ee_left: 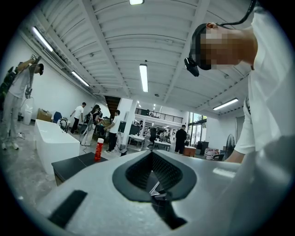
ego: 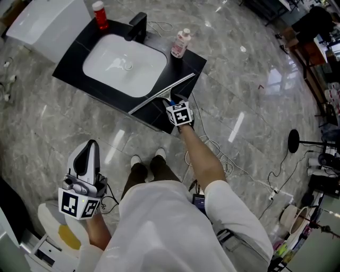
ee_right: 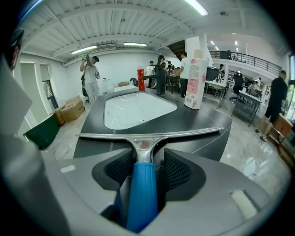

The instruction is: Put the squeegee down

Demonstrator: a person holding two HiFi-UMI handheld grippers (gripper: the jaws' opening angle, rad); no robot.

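Blue-handled squeegee [ee_right: 140, 154] lies loose between the parted jaws of the right claw [ee_right: 148, 160], blade on the black surface [ee_right: 203, 122] ahead of it. Left claw [ee_left: 154, 177] is clenched, empty.

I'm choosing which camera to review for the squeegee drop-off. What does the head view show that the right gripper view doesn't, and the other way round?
Only the head view: the left hand-held gripper, held off to the side away from the counter, and the person's shoes on the floor.

Only the right gripper view: the blue handle lying between the parted jaws of the right hand-held gripper, and people in the background.

Both: the squeegee with its blade on the black counter, the white basin, the red bottle and the pink-labelled bottle.
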